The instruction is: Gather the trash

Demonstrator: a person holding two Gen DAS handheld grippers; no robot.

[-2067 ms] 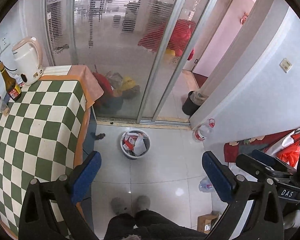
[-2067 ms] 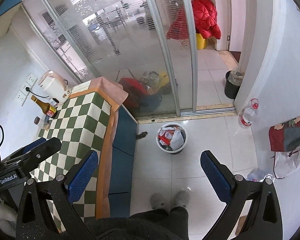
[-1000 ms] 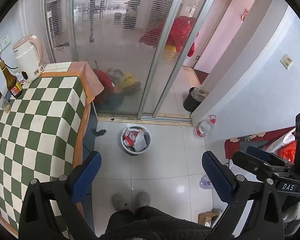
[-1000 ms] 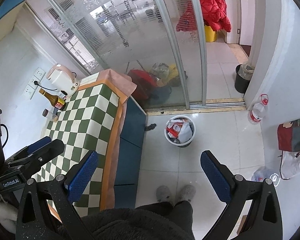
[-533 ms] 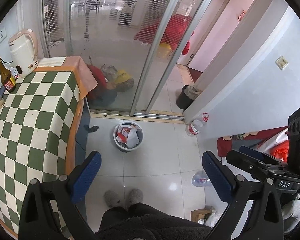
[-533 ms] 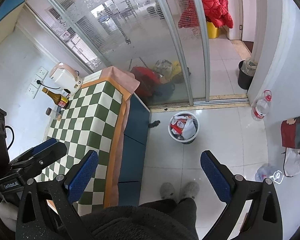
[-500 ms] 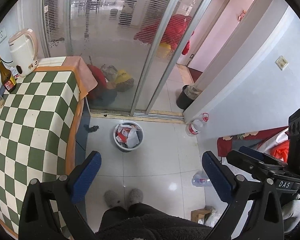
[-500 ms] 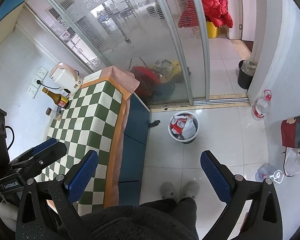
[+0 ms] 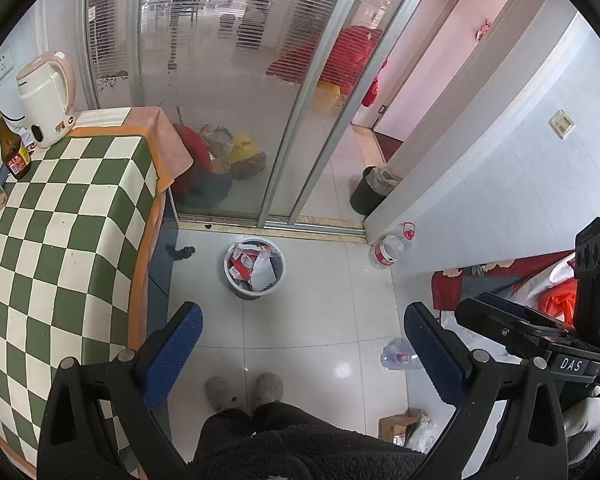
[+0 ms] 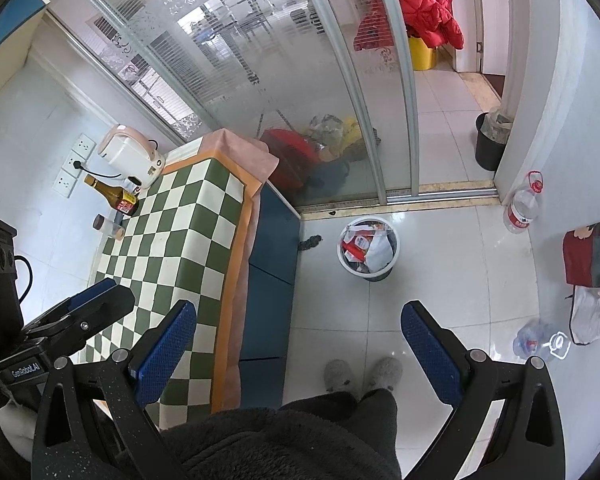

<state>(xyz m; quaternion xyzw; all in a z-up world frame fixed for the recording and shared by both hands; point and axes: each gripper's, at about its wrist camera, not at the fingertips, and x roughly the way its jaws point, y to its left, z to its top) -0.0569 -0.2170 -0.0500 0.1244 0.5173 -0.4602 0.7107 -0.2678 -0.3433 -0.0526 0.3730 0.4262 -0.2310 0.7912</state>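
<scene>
Left wrist view: white tiled floor (image 9: 323, 312), glass sliding door (image 9: 228, 92) behind a full trash bin (image 9: 254, 267); a checkered bench (image 9: 56, 248) stands beside the bin. "DAS" marks the right gripper (image 9: 571, 364), "GenRobot.AI" the left gripper (image 10: 26, 372). Both grippers spread, empty.

We see the task's trash bin (image 9: 254, 268) standing upright on the pale tiled floor, a round white-rimmed pail with grey walls. It is full: red-and-white wrappers (image 9: 242, 261) lie toward its left side, and a crumpled white bag (image 9: 263, 274) fills the middle and right. From the right wrist view the same trash bin (image 10: 367, 249) sits just in front of the sliding glass door's track. A crushed clear plastic bottle (image 9: 399, 356) with a red label lies on its side on the floor, well apart from the bin.
</scene>
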